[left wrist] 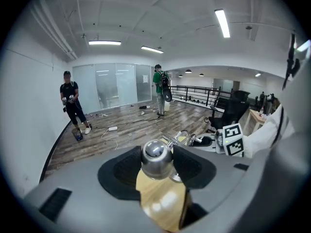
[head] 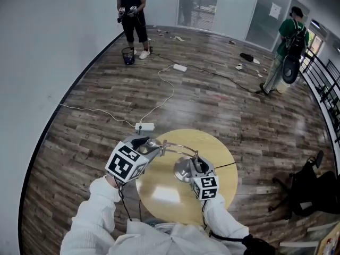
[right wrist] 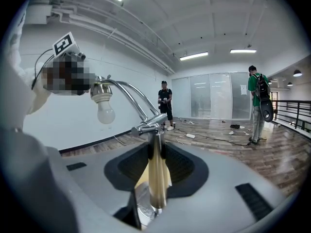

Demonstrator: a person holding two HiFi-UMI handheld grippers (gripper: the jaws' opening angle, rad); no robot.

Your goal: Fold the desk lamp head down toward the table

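A chrome desk lamp stands on the round wooden table (head: 223,158), its base (head: 183,171) near the middle. My left gripper (head: 150,143) is at the table's left edge, shut on the lamp head (left wrist: 156,155), a chrome dome pinched between both pads. From the right gripper view the bare bulb (right wrist: 105,111) hangs down from that head, and the curved arm (right wrist: 130,97) runs to a joint on the upright post (right wrist: 156,171). My right gripper (head: 197,166) is shut on that post, just above the base. Its marker cube (left wrist: 233,140) shows in the left gripper view.
A white power strip (head: 144,126) and cables lie on the wood floor beyond the table. A black chair (head: 308,187) stands to the right. One person (head: 133,15) stands far back by a small bin (head: 128,56), another (head: 284,49) at the far right.
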